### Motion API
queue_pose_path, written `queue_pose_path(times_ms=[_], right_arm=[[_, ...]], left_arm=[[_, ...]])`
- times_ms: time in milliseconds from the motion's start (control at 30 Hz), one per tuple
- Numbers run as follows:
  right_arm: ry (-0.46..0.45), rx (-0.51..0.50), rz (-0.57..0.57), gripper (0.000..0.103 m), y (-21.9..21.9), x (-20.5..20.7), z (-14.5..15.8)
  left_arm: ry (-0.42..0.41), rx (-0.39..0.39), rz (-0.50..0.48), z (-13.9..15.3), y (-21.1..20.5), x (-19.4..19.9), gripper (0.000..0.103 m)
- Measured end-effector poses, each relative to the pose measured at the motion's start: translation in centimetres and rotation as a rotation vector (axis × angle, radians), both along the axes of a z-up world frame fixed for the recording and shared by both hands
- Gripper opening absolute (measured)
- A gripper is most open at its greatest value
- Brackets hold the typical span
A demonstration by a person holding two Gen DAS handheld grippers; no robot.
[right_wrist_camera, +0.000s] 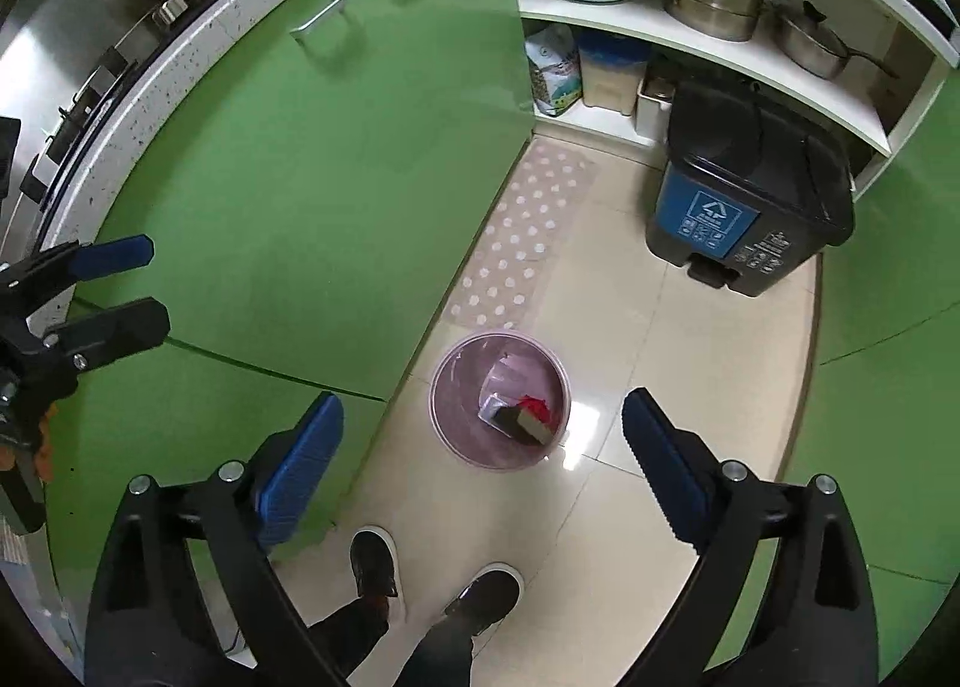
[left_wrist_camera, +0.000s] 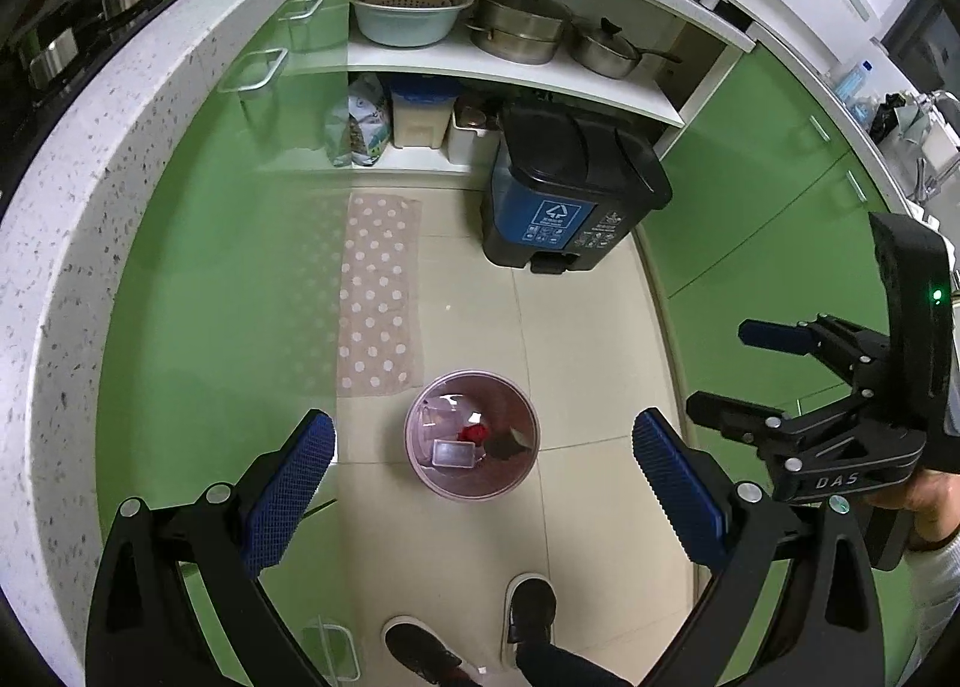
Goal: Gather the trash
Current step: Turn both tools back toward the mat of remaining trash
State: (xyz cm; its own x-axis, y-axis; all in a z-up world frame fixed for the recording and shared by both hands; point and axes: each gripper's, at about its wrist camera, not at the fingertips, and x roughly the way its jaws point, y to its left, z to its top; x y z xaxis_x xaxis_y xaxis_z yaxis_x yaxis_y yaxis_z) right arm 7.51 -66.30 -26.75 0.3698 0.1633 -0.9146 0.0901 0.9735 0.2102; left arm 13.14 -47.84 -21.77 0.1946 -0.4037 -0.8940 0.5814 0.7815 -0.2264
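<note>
A small pink waste bin (left_wrist_camera: pixel 469 490) stands on the tiled floor, far below both grippers. Inside it lie a clear plastic box (left_wrist_camera: pixel 451 454), a red scrap (left_wrist_camera: pixel 473 433) and a dark block with a tan face (left_wrist_camera: pixel 511 443). My left gripper (left_wrist_camera: pixel 483 426) hangs high over the bin, open, with nothing between its blue pads. My right gripper (right_wrist_camera: pixel 480 405) is also open and empty above the bin (right_wrist_camera: pixel 451 444), where the block (right_wrist_camera: pixel 528 426) lies on top. Each gripper shows at the edge of the other's view: the right gripper (left_wrist_camera: pixel 729 372) and the left gripper (right_wrist_camera: pixel 144 288).
A black and blue pedal bin (left_wrist_camera: pixel 564 195) stands by the open shelves with pots (left_wrist_camera: pixel 516 27). A dotted mat (left_wrist_camera: pixel 378 297) lies along the green cabinets (left_wrist_camera: pixel 228 267). The person's shoes (left_wrist_camera: pixel 531 606) are just before the pink bin. A speckled counter (left_wrist_camera: pixel 72 219) curves on the left.
</note>
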Motion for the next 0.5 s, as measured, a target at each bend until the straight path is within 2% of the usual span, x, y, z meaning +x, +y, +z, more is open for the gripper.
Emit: queue_pose_path(times_ms=[133, 233, 500], right_arm=[[0.001, -0.013, -0.015, 0.094, -0.3, -1.6, 2.6], [-0.007, -0.024, -0.014, 0.095, 0.1, -3.2, 5.9], [-0.091, -0.034, 0.087, 0.098, 4.2, -6.2, 15.4]], left_arm=[[-0.007, -0.019, 0.0, 2.3, 0.1, -1.2, 0.096], [-0.021, -0.039, 0.012, 5.1, 1.1, -2.5, 0.096], [-0.078, -0.072, 0.127, 12.8, 7.1, -6.3, 0.096]])
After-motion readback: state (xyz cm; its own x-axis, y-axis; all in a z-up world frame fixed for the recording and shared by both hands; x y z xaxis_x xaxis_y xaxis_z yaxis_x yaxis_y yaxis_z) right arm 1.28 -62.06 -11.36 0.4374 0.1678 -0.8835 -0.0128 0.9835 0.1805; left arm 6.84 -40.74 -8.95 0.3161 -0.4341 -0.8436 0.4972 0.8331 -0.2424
